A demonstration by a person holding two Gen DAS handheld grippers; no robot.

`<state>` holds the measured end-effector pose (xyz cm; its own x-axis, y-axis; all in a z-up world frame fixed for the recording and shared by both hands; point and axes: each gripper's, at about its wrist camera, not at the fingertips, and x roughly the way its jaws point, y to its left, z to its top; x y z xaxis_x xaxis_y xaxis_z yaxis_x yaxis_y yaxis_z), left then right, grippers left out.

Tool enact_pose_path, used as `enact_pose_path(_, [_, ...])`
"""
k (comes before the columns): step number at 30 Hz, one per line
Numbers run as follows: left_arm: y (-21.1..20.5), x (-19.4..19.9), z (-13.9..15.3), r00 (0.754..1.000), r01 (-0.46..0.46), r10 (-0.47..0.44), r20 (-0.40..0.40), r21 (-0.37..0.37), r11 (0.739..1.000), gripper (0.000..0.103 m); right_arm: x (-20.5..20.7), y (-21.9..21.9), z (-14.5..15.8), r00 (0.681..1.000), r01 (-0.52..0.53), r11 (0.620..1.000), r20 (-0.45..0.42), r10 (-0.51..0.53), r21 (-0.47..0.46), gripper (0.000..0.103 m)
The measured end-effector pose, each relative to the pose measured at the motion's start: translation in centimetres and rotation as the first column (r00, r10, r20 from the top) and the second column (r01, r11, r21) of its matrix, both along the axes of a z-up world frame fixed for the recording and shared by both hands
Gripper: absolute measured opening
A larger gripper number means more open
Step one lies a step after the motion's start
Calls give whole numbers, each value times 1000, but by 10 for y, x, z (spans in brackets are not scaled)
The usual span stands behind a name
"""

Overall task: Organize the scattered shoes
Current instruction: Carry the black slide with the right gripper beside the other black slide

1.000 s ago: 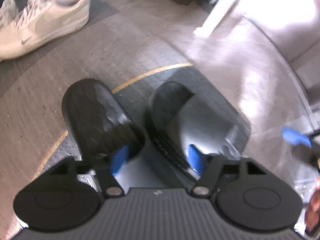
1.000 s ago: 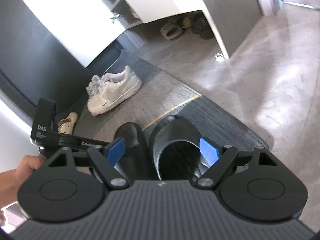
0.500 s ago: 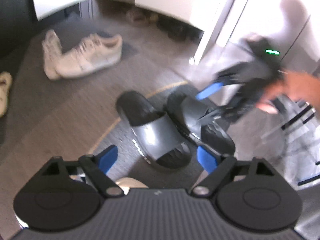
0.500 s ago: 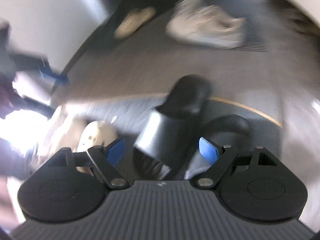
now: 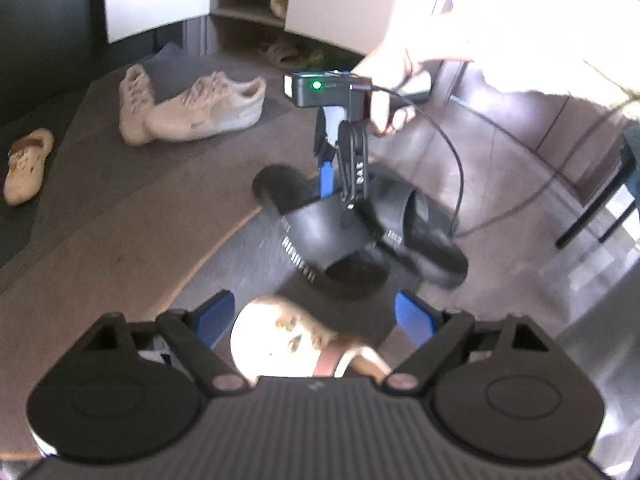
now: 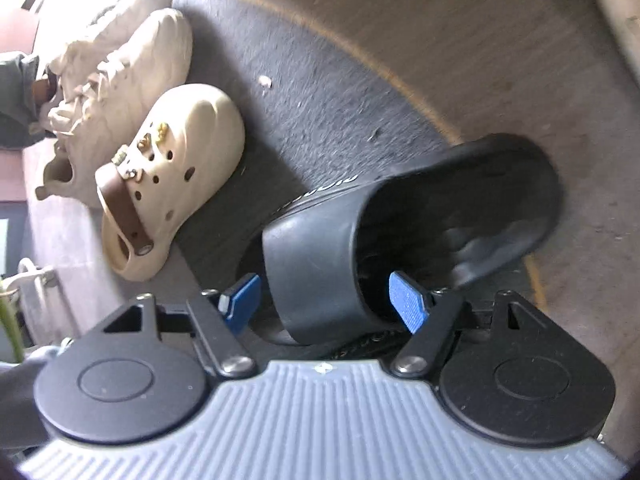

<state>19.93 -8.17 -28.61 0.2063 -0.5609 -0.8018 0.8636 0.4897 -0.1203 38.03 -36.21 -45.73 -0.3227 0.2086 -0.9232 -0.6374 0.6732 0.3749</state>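
Since a second ago both cameras have swung around: the left gripper (image 5: pixel 310 316) has backed off the black slides (image 5: pixel 320 228), and now a cream clog (image 5: pixel 288 340) sits right under it, between its fingers, which are spread wide on nothing. Right gripper (image 6: pixel 326 300) has dropped down onto the near slide (image 6: pixel 360 240): one finger (image 6: pixel 408 300) is inside the strap opening, the other (image 6: pixel 240 300) outside, with the strap in the gap but not pinched yet, so it's open too.

Both slides lie side by side on the dark mat (image 6: pixel 340 80), a second clog (image 5: pixel 24 164) is way off at the far left on the floor, the pale sneakers (image 5: pixel 192 108) lie farther back, and the cupboard (image 5: pixel 248 4) stands open at the far end.

My guess is the strap grab is the step here. I'd push a bit deeper so the pads bite the middle of the strap, not its edge, otherwise the slide will swing and twist out when lifted.
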Motion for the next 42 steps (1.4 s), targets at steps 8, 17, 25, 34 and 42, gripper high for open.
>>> enact_pose_path(8, [36, 25, -2, 984, -175, 175, -19, -10, 984, 89, 0, -6, -43, 985, 108, 992, -127, -115, -63, 49])
enact_pose_path(17, [34, 30, 9, 980, -193, 195, 43, -41, 980, 89, -23, -64, -3, 893, 422, 841, 2, -449, 339, 17])
enact_pose_path(25, [24, 34, 14, 967, -239, 245, 64, -87, 967, 89, -73, -116, 50, 489, 624, 433, 107, -866, 650, 16])
enact_pose_path(34, [15, 36, 12, 971, -236, 239, 27, -83, 968, 89, -154, -183, 67, -100, 728, -186, -167, -981, 660, 15])
enact_pose_path(42, [12, 33, 7, 977, -209, 211, 15, -79, 975, 89, -238, -218, 61, -524, 466, -584, -325, -787, 664, 15])
